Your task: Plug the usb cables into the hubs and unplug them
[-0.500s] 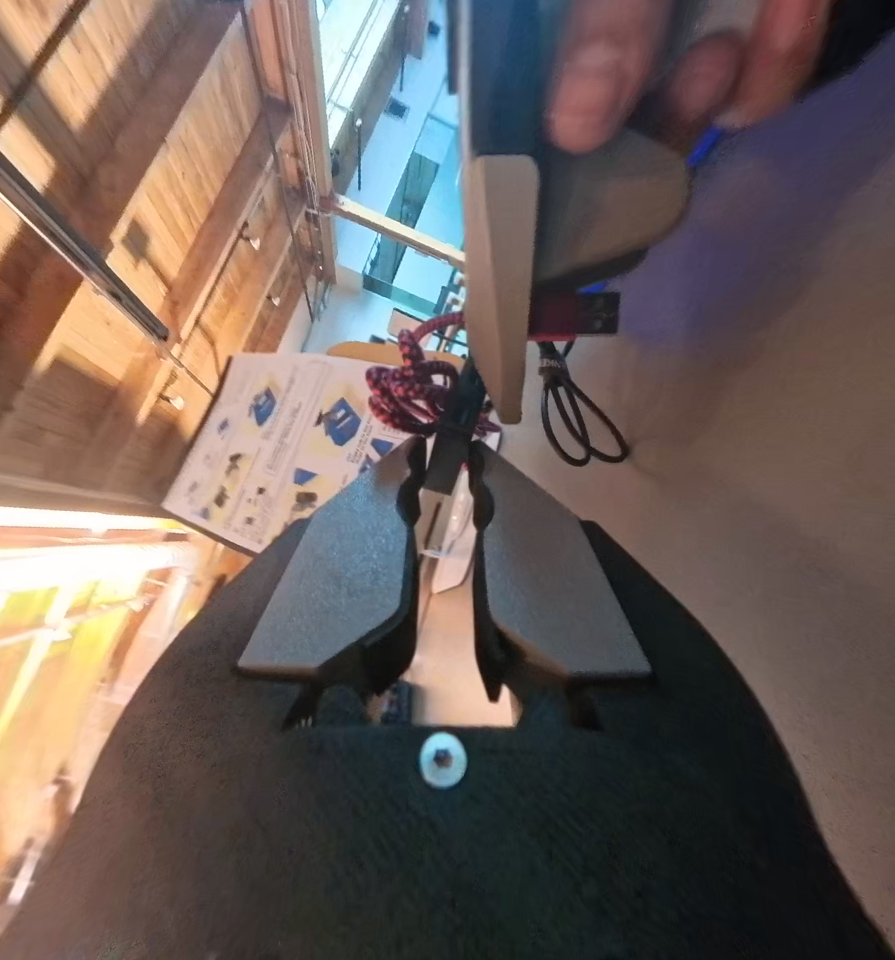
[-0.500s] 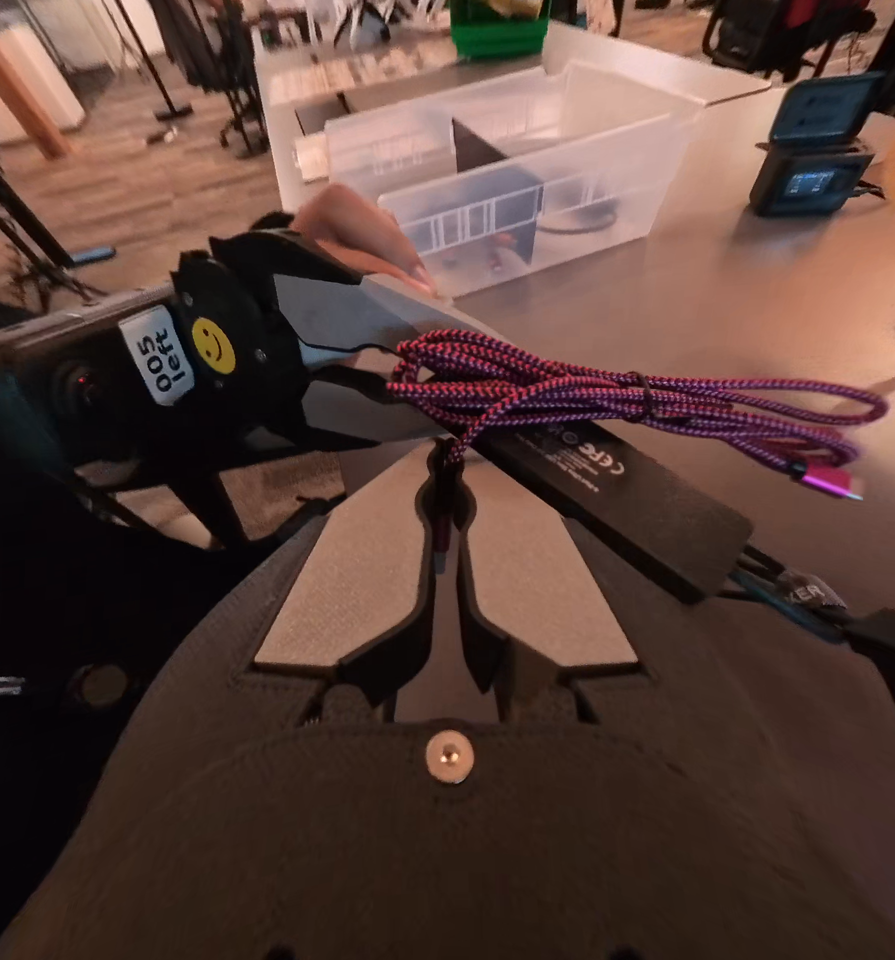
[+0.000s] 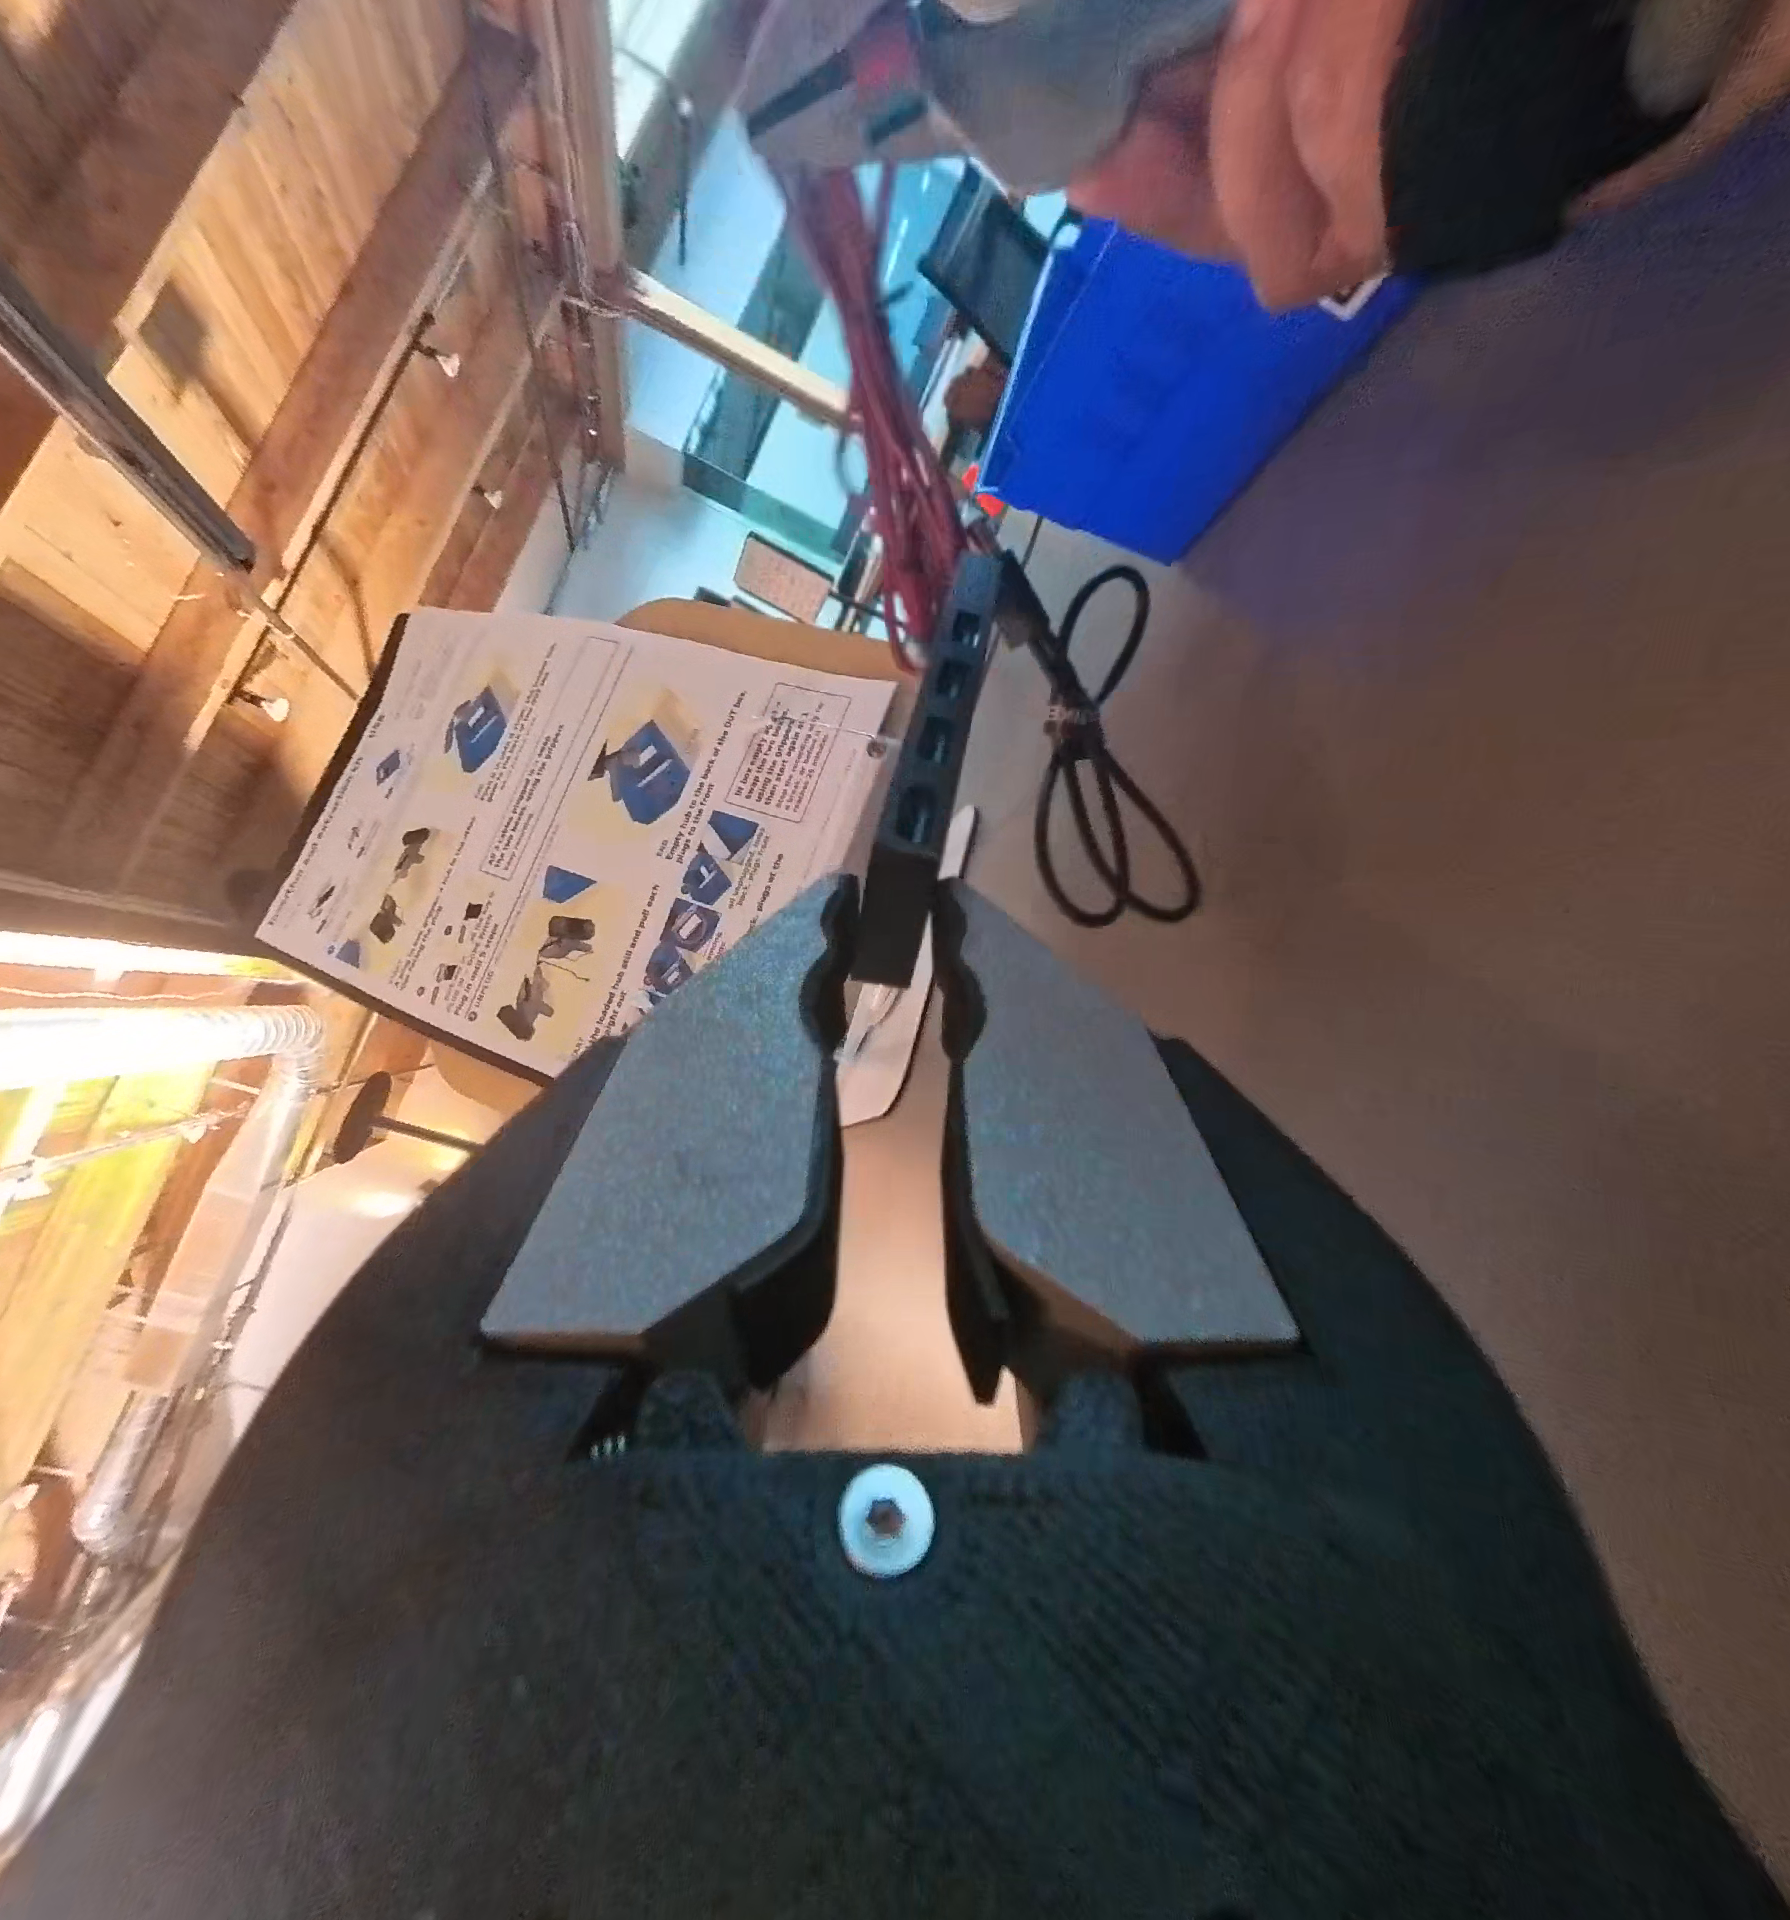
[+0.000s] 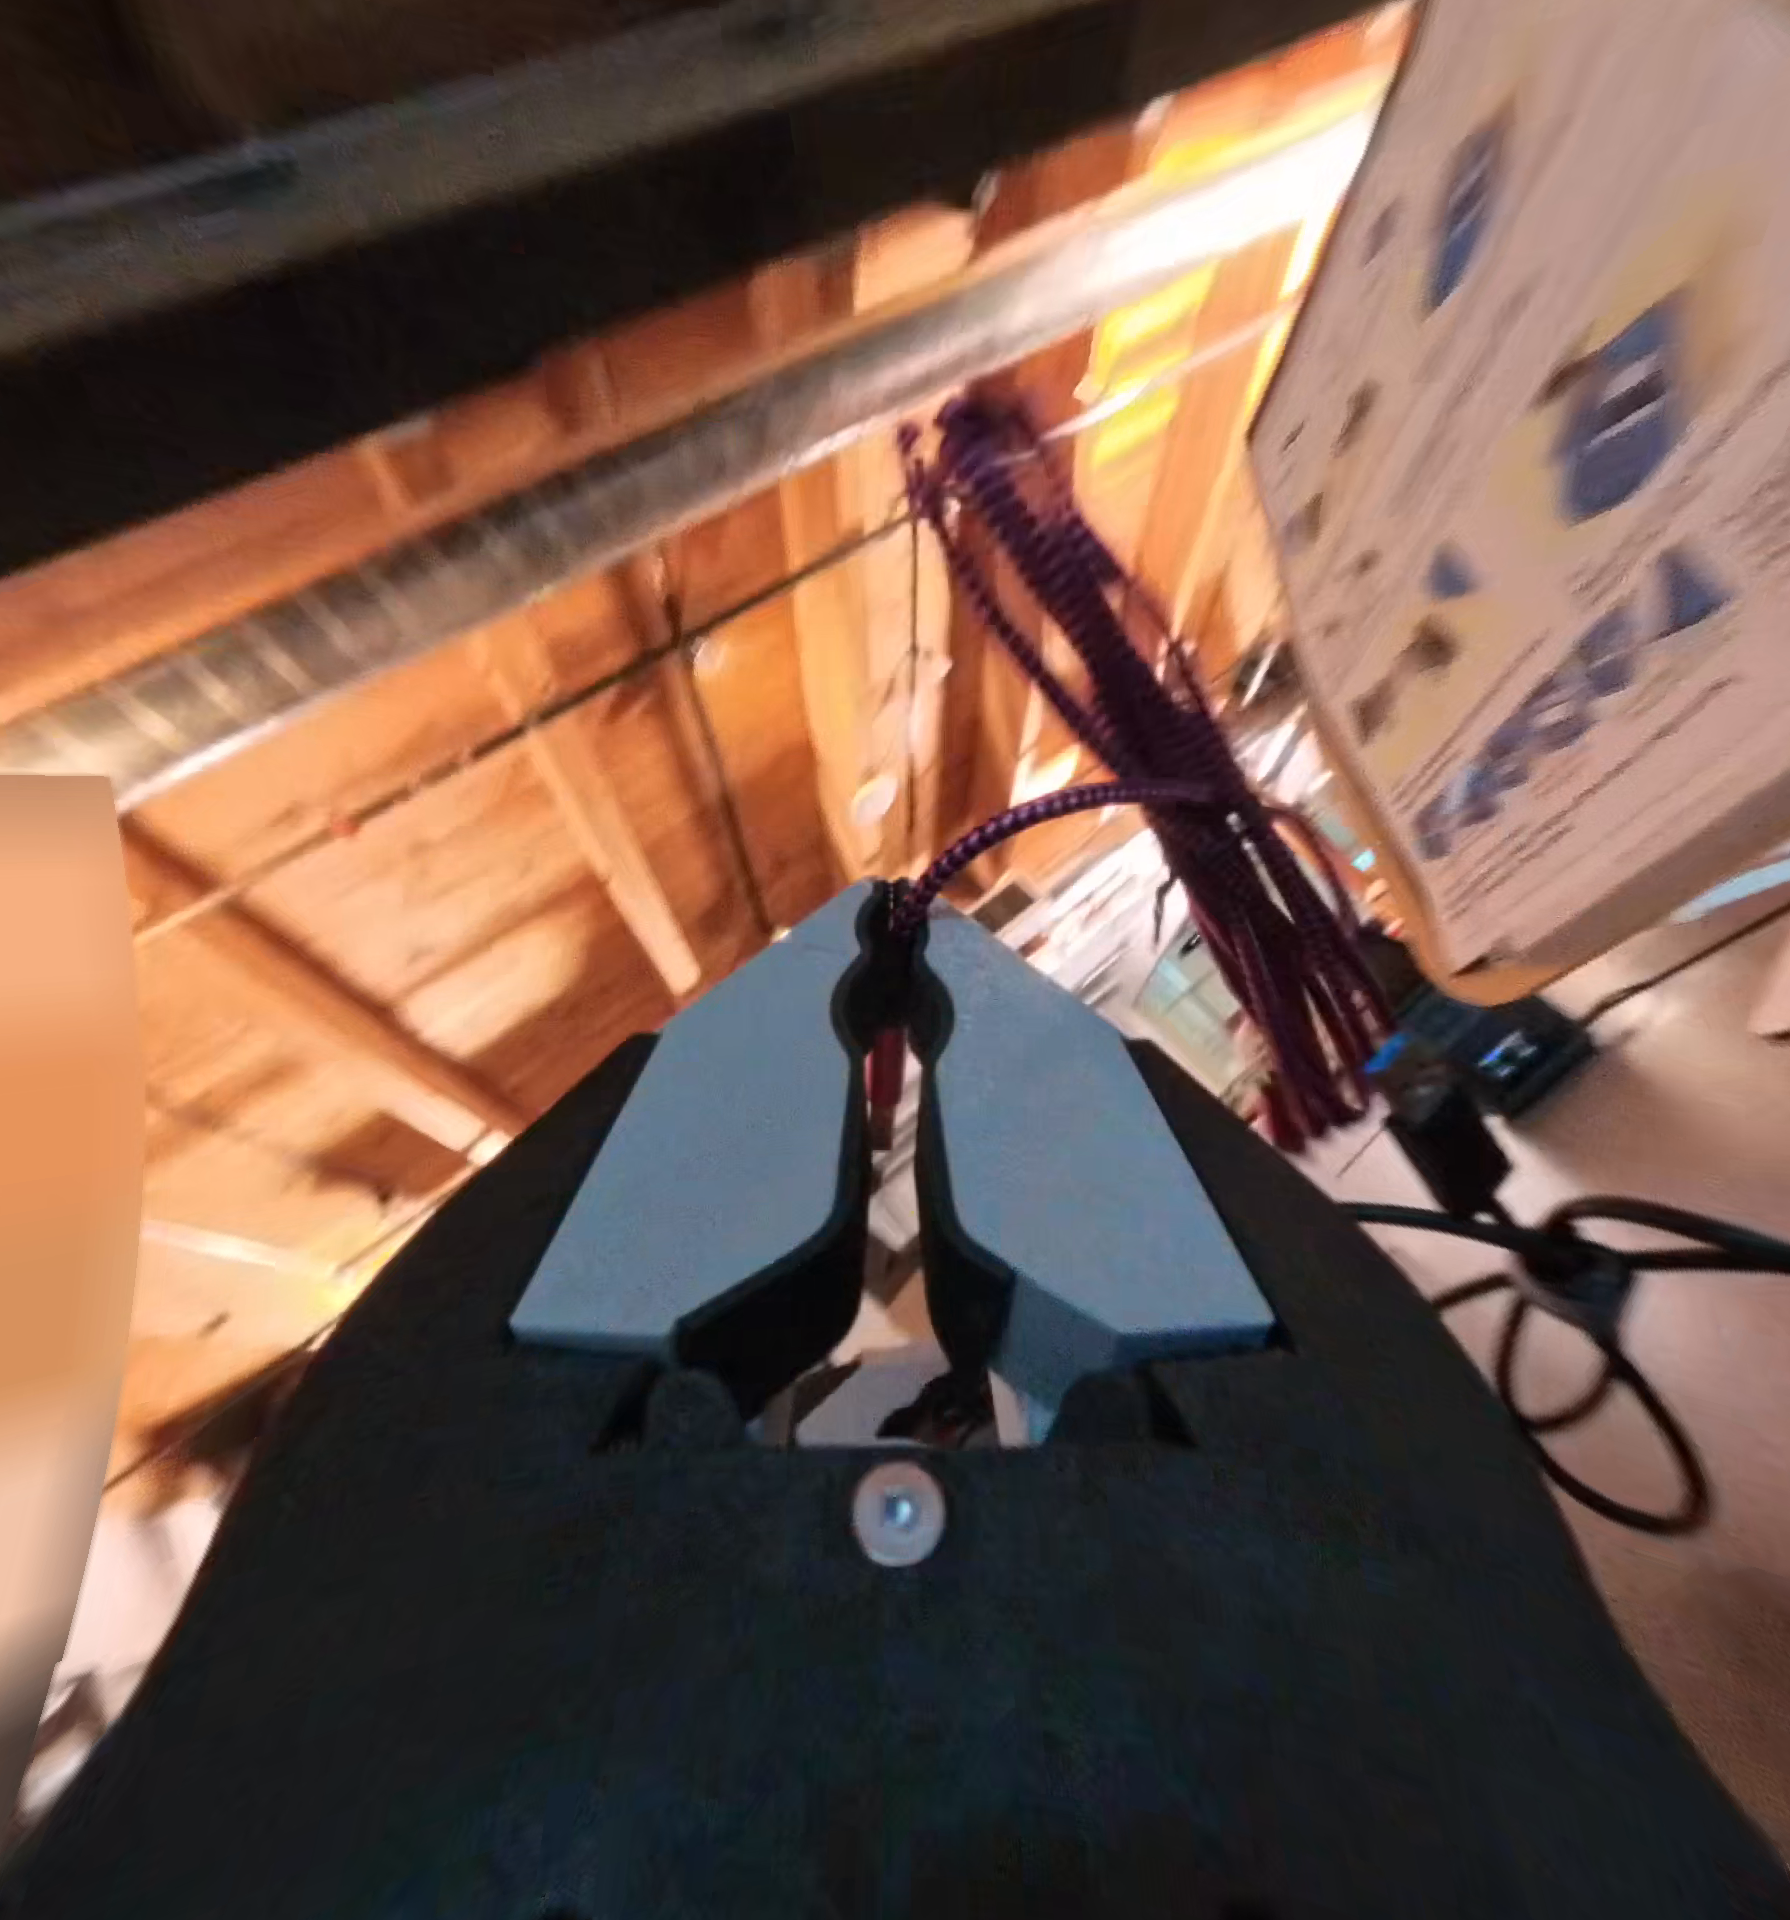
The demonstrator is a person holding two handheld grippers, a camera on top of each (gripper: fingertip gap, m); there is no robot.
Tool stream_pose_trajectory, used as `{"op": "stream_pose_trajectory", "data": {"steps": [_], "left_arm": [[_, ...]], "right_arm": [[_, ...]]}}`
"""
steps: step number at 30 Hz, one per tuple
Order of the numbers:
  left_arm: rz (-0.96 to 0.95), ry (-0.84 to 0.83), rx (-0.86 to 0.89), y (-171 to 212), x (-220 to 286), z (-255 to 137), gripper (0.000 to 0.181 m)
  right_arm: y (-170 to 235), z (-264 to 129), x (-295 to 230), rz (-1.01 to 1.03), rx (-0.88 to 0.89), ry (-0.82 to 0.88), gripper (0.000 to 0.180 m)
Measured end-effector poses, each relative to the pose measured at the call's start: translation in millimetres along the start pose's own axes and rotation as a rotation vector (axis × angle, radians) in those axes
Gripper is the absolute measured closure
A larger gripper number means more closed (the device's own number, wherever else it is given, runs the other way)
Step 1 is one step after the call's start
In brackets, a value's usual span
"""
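Observation:
My left gripper (image 3: 891, 925) is shut on the near end of a black USB hub (image 3: 938, 748), held edge-on above the table; the ports that show are empty. The hub's black lead (image 3: 1109, 810) lies coiled on the table. My right gripper (image 4: 896, 920) is shut on the plug of a red-purple braided USB cable (image 4: 1130, 675), whose tied bundle dangles beyond the fingers, clear of the hub. In the left wrist view the cable (image 3: 901, 416) hangs blurred above the hub, with the right gripper (image 3: 870, 73) at the top edge.
A printed instruction sheet (image 3: 579, 831) stands behind the hub; it also shows in the right wrist view (image 4: 1545, 520). A blue bin (image 3: 1182, 395) sits on the table (image 3: 1493, 1039) to the right. A hand (image 3: 1306, 135) is at the top. A small black device (image 4: 1493, 1049) sits farther back.
The right gripper has pulled the braided cable's plug out of the hub and swung up and away with it. The left gripper still holds the hub, with more of its length showing.

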State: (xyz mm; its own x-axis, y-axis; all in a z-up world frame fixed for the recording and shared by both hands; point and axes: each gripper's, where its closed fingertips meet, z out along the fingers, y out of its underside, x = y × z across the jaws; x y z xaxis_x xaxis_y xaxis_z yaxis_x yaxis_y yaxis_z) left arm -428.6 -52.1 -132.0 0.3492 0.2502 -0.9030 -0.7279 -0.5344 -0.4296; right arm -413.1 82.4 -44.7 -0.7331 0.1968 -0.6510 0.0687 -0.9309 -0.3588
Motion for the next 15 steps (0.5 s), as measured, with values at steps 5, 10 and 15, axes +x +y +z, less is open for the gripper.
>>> {"op": "stream_pose_trajectory", "data": {"steps": [5, 10, 15], "left_arm": [[0.092, -0.010, -0.028, 0, -1, -1, 0.171], [0.194, -0.075, -0.033, -9, -3, -3, 0.170], [0.278, -0.152, 0.008, -26, 3, -5, 0.169]], "right_arm": [[28, 5, -4, -0.094, -0.069, 0.087, 0.180], [54, 6, -10, -0.462, -0.117, 0.252, 0.180], [77, 9, -12, -0.389, -0.088, 0.268, 0.180]]}}
